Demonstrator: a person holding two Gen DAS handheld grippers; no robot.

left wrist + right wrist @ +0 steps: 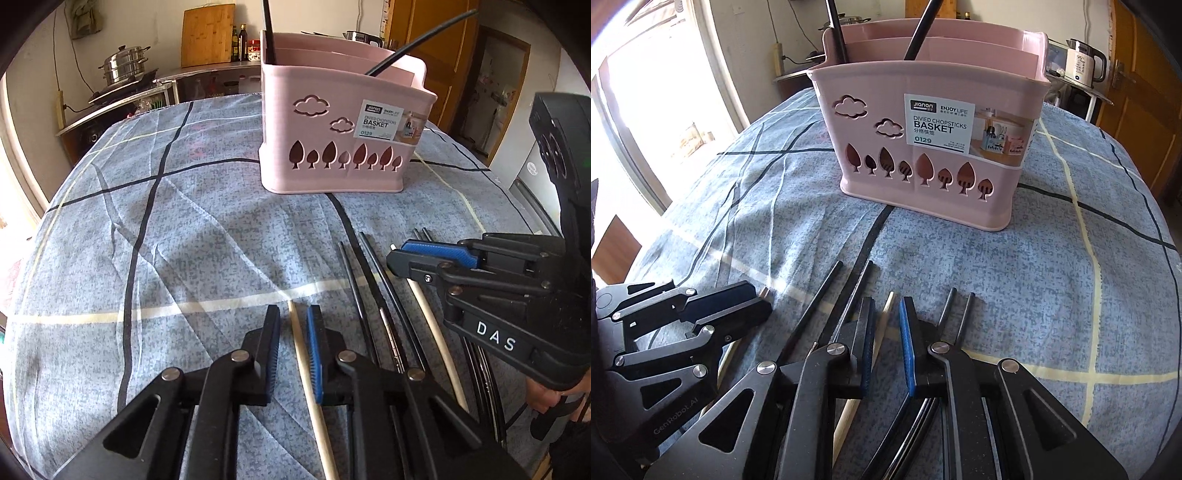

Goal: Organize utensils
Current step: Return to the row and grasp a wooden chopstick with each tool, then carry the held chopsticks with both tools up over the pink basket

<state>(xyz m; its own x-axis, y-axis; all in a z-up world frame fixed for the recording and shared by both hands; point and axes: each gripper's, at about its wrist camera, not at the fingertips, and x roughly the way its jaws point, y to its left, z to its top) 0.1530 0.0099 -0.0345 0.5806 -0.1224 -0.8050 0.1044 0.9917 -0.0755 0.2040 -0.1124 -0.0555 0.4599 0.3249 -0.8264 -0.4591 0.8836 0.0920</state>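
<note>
The tabletop (110, 229) fills both views under a blue-grey checked cloth (1052, 288) with dark and cream lines.

Upper centre in each view stands the pink chopstick basket (343, 122), upright, labelled (cloud and tree cut-outs along its front wall). Two black chopsticks (923, 33) stand in it, one at the left rear corner, one leaning right in the middle section.

Lower right of the left wrist view, loose black chopsticks (369, 280) lie side by side on the cloth, well short of the basket.

Left gripper (293, 350), bottom centre of its own view: fingers nearly together around a pale wooden chopstick (301, 354). The blue pad on the right appears to touch it; a thin gap shows on the left, so a firm clamp cannot be confirmed.

Right gripper (888, 347), bottom centre of its own view: fingers close together over a second pale wooden chopstick (884, 321) that runs between them. Whether the pads press on it cannot be told.

A hand (543, 398) shows at the right edge of the left wrist view, beneath the right gripper's body.
</note>
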